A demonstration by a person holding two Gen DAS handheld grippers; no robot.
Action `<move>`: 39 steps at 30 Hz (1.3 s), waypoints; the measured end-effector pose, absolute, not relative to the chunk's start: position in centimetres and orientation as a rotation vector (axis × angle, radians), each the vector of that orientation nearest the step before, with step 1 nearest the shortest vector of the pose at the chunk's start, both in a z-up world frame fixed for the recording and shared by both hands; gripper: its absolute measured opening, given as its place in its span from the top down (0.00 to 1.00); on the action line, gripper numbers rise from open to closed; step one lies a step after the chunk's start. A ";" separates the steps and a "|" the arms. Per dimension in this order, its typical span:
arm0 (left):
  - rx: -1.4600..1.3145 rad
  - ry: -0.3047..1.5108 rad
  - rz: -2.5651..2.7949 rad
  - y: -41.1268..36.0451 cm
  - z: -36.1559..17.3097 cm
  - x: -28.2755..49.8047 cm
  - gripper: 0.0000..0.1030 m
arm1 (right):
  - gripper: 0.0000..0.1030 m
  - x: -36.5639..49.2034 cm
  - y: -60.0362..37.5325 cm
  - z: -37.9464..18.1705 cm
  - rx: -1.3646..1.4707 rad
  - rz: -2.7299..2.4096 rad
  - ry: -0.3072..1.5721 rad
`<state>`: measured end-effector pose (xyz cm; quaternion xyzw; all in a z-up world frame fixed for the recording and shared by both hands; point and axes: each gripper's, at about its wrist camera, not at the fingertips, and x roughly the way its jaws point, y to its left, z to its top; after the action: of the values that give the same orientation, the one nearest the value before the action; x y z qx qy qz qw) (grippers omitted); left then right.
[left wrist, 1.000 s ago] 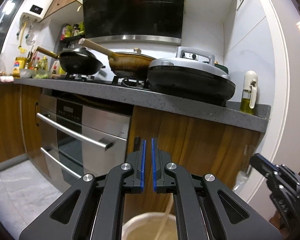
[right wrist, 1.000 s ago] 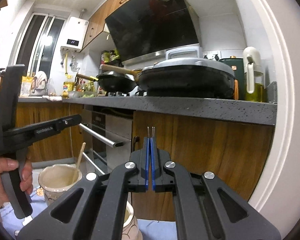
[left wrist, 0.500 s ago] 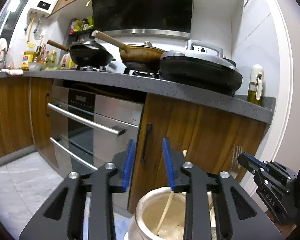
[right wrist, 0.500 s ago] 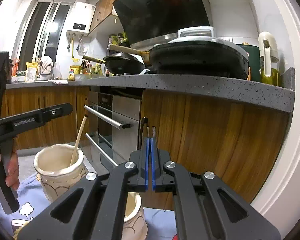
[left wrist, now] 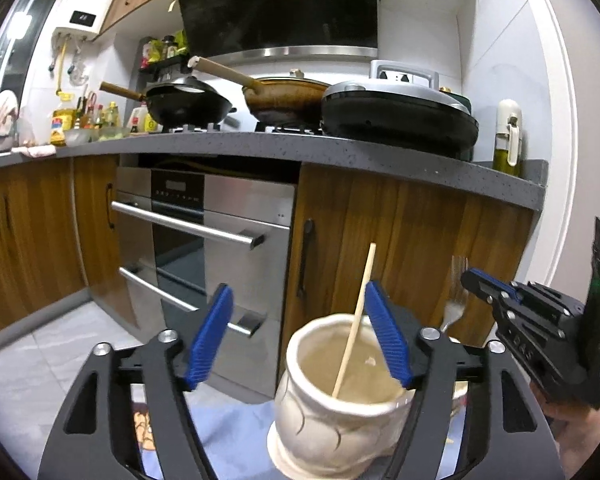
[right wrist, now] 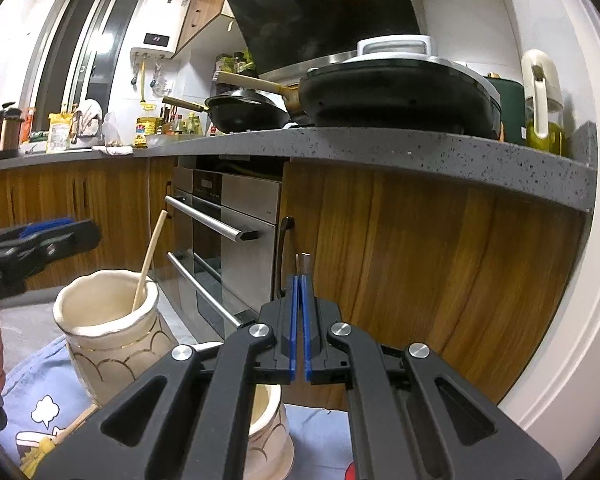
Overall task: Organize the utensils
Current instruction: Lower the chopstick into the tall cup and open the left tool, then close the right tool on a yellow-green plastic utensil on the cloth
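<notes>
Change: since a second ago my left claw [left wrist: 296, 336] has dropped toward the jar [left wrist: 340, 396] and its jaws, then pressed together, are now opening; the jar rim fills the lower view where only a sliver showed before.
Left claw: apart and widening, nothing pressed between the pads [left wrist: 210, 340]; the right pad sits just behind the jar's far rim.
Right claw: my right claw [right wrist: 300, 328] is clamped together on a thin fork [left wrist: 454, 296], whose clear tines poke out above the tips; from the left view the fork stands upright, just right of the jar.
Jar: cream ceramic, upright on a blue printed cloth [right wrist: 32, 392], low in front of the oven [left wrist: 204, 240].
Chopstick: one wooden chopstick [left wrist: 354, 324] already stands in the jar, leaning up and to the right.
Second jar: a smaller jar [right wrist: 268, 428] sits directly under my right claw, mostly hidden.
Key relation: the fork's long axis is near vertical, and by my reading it hangs closer to the smaller jar below than to the big one, which lies to its left.
Nearer hand: the right, since it already holds the fork.
Step, as I judge it: lowering the fork into a jar; which jar I cannot tell.
Loose piece: something wooden [right wrist: 74, 422] lies on the cloth at lower left, unclear what.
</notes>
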<state>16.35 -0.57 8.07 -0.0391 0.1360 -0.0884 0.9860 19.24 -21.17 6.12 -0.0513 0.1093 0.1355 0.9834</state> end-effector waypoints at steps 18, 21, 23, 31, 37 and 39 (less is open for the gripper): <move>-0.175 0.344 -0.054 3.6 4.0 9.5 0.07 | 0.04 13.9 -22.7 6.8 -0.008 0.247 0.160; -0.191 0.372 -0.046 3.9 2.8 8.4 0.07 | 0.04 13.1 -22.0 6.5 -0.032 0.234 0.184; -0.184 0.408 -0.045 3.8 1.9 8.1 0.07 | 0.04 12.9 -21.5 6.1 -0.037 0.249 0.225; -0.062 0.512 0.014 2.9 -0.3 7.0 0.06 | 0.04 11.4 -20.4 3.5 0.033 0.363 0.403; -0.152 0.559 -0.016 4.8 -0.6 7.1 0.06 | 0.04 9.4 -17.8 0.7 -0.023 0.451 0.546; -0.140 0.552 -0.010 5.1 -0.4 6.9 0.06 | 0.05 8.4 -16.8 0.2 -0.066 0.475 0.563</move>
<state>6.86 5.08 -0.42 -0.0691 0.2720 -0.0049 0.9598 8.38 -16.76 0.22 -0.0320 0.2750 0.2322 0.9324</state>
